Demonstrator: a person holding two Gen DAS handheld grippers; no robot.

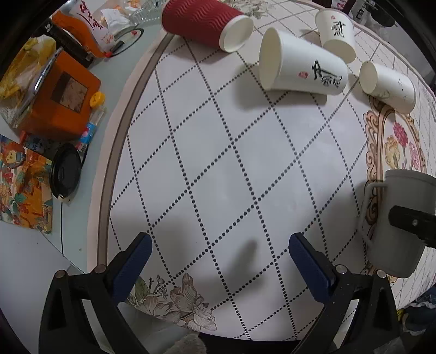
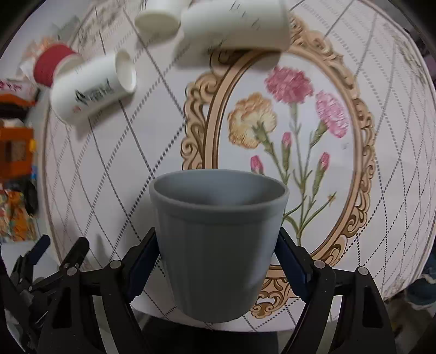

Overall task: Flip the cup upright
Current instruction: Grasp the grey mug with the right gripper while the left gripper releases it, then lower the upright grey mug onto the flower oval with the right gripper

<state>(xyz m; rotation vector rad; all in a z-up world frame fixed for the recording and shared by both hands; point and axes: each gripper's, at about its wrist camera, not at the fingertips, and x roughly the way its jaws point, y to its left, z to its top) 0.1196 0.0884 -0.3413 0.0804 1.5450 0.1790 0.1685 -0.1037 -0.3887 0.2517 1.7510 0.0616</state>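
My right gripper (image 2: 218, 253) is shut on a grey cup (image 2: 218, 245), held upright with its mouth up, above the near edge of the round table. The same grey cup with its handle shows at the right edge of the left wrist view (image 1: 400, 217), with a right gripper finger (image 1: 411, 222) against its side. My left gripper (image 1: 219, 253) is open and empty above the table's near edge. A red ribbed cup (image 1: 201, 23) and three white paper cups, one (image 1: 302, 65), a second (image 1: 336, 34) and a third (image 1: 387, 85), lie on their sides at the far side.
The table (image 1: 218, 163) has a dotted diamond cloth with a flower medallion (image 2: 294, 122). Left of it stand an orange box (image 1: 60, 95), a black lid (image 1: 65, 171), a small bottle (image 1: 92, 119), bags and a patterned cloth (image 1: 24, 188).
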